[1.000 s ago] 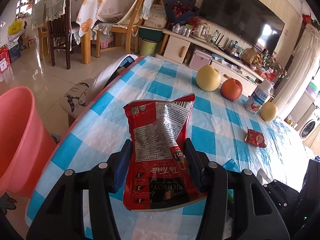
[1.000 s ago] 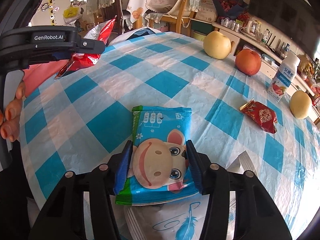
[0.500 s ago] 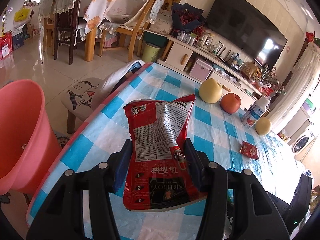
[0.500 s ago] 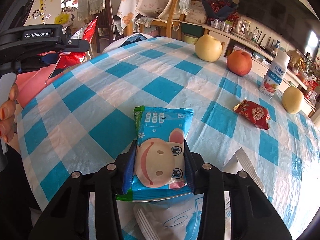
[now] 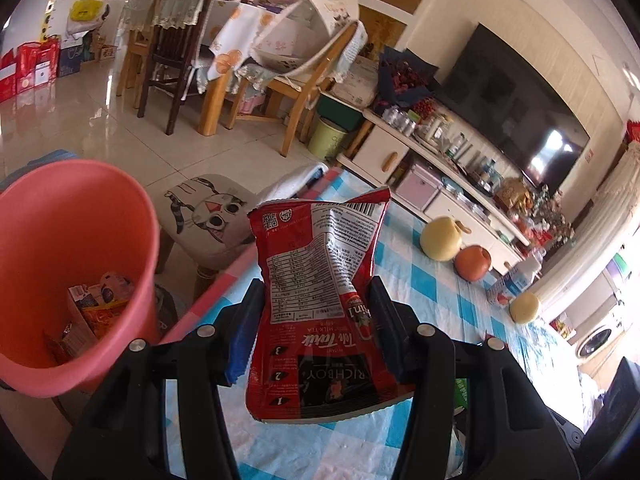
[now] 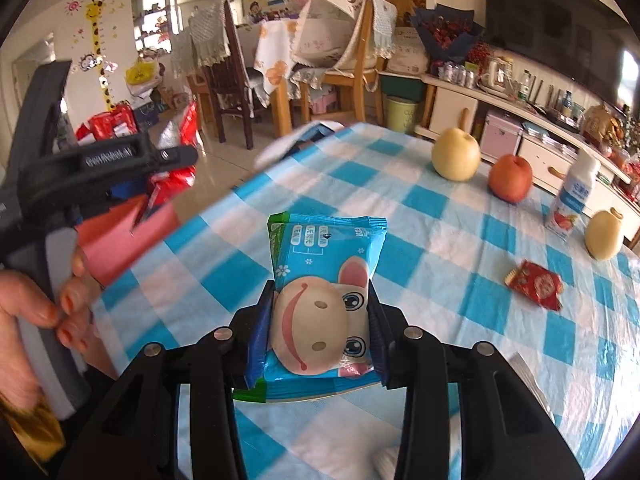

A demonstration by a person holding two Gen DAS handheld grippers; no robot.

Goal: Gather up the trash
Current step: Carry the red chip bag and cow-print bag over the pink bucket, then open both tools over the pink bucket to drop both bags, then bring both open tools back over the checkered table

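My left gripper [image 5: 316, 300] is shut on a crumpled red milk-tea packet [image 5: 320, 280], held above the table's left edge. A pink bin [image 5: 60, 240] with several wrappers in its bottom stands just to the left, below. My right gripper [image 6: 320, 312] is shut on a blue wet-wipe pack [image 6: 324, 280] with a cartoon cow face, lifted over the blue-checked table [image 6: 440, 240]. The left gripper [image 6: 120, 164] and the hand [image 6: 36, 304] holding it show blurred at the left in the right wrist view. A small red wrapper [image 6: 536, 284] lies on the cloth at right.
Two yellow pears [image 6: 456, 154] [image 6: 604, 236], a red apple [image 6: 510, 178] and a white drink bottle [image 6: 572, 200] stand along the table's far side. A cat-print stool [image 5: 208, 216] sits beside the table. Chairs, a dining table and a TV cabinet lie beyond.
Both grippers have risen with their packs. The left one has swung left past the table edge, so the pink bin's inside now shows. The wet-wipe pack has left the table.
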